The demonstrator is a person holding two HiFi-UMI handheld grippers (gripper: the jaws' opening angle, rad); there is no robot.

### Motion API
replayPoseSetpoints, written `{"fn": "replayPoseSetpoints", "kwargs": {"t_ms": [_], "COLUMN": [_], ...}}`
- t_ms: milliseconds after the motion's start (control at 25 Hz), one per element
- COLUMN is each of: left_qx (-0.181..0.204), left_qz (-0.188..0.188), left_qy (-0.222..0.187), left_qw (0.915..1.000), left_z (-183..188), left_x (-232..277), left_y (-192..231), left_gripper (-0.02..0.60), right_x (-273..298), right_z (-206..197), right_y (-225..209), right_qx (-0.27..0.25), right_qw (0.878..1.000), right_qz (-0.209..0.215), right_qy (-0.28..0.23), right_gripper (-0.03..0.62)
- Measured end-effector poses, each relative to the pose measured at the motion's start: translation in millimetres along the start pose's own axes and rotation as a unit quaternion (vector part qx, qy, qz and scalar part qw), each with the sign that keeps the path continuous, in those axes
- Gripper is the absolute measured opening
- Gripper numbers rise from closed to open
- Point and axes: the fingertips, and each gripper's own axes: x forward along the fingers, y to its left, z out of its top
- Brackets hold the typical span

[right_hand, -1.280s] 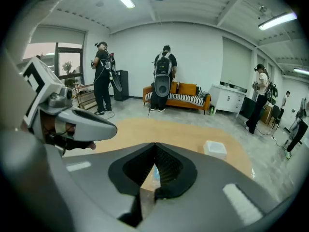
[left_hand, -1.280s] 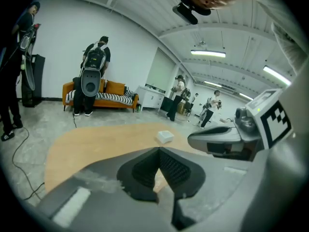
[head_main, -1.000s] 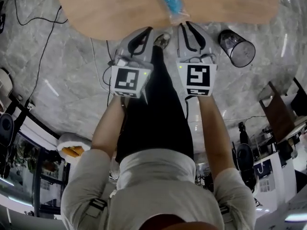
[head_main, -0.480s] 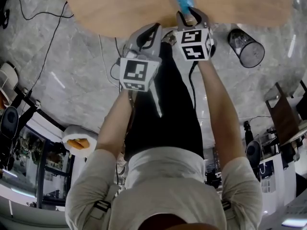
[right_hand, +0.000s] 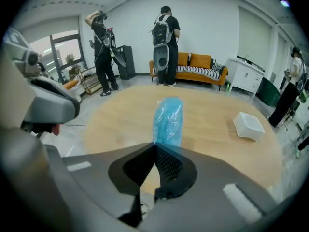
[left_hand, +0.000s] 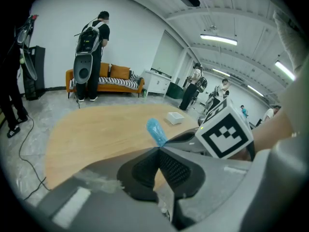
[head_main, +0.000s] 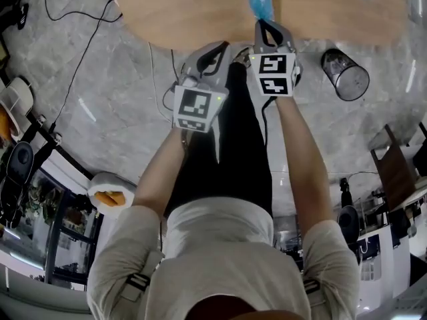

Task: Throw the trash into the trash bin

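- Right gripper (head_main: pixel 269 24): jaws have just been closing and now meet on the near end of the blue plastic wrapper (right_hand: pixel 168 117), which lies on the wooden table (head_main: pixel 187 12).
- Left gripper (left_hand: pixel 158 149): jaws together, nothing between them, held beside the right.
- Trash bin (head_main: pixel 345 74) stands on the floor by the table's edge, apart from the wrapper.

Translucent sky-blue plastic bag (right_hand: pixel 168 117); pale honey wood-grain table (right_hand: pixel 116 120); plain white box (right_hand: pixel 248 124). The left gripper (left_hand: pixel 158 149) and right gripper (right_hand: pixel 155 144) are grey, with black ribbed pads (right_hand: pixel 169 164) and cubes (head_main: pixel 271 74) patterned in black-and-white squares. Floor (head_main: pixel 100 99) grey with marble veining; trash bin (head_main: pixel 345 74) black
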Motion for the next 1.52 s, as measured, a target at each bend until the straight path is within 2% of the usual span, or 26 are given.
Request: {"fn": "replayPoseSetpoints", "kwargs": {"t_ms": [80,200,360,520,680,920,1160,1400,1520], "left_qx": [0.008,0.015,0.028,0.078,0.122,0.143,0.196,0.229,0.234], "left_qz": [-0.003,-0.008,-0.016,-0.058,-0.127,-0.192,-0.294,-0.353,-0.371], "left_qy": [0.000,-0.025,-0.051,-0.069,-0.098,-0.093,-0.095,-0.079,-0.073], "left_qw": [1.0000,0.9996,0.9982,0.9929,0.9795,0.9666,0.9305,0.9038,0.8958], "left_z": [18,64,122,160,195,197,199,184,182], "left_x": [-18,-46,-86,-122,-140,-175,-184,-167,-151], "left_y": [-5,0,-14,-44,-76,-149,-257,-366,-418], "left_gripper": [0.018,0.018,0.019,0.019,0.019,0.019,0.019,0.019,0.018], "right_x": [-30,-71,-144,-221,-281,-387,-463,-529,-557], "right_z": [20,61,104,139,162,133,87,20,-15], "right_y": [12,27,32,31,34,48,26,-20,-54], "right_qx": [0.013,0.030,0.079,0.126,0.157,0.198,0.227,0.262,0.279], "right_qw": [1.000,0.997,0.989,0.970,0.943,0.909,0.870,0.838,0.823], "right_qz": [-0.003,-0.017,-0.045,-0.105,-0.180,-0.267,-0.354,-0.404,-0.420], "right_qy": [-0.020,-0.062,-0.116,-0.180,-0.231,-0.252,-0.259,-0.258,-0.260], "right_gripper": [0.009,0.009,0.009,0.009,0.009,0.009,0.009,0.009,0.009]}}
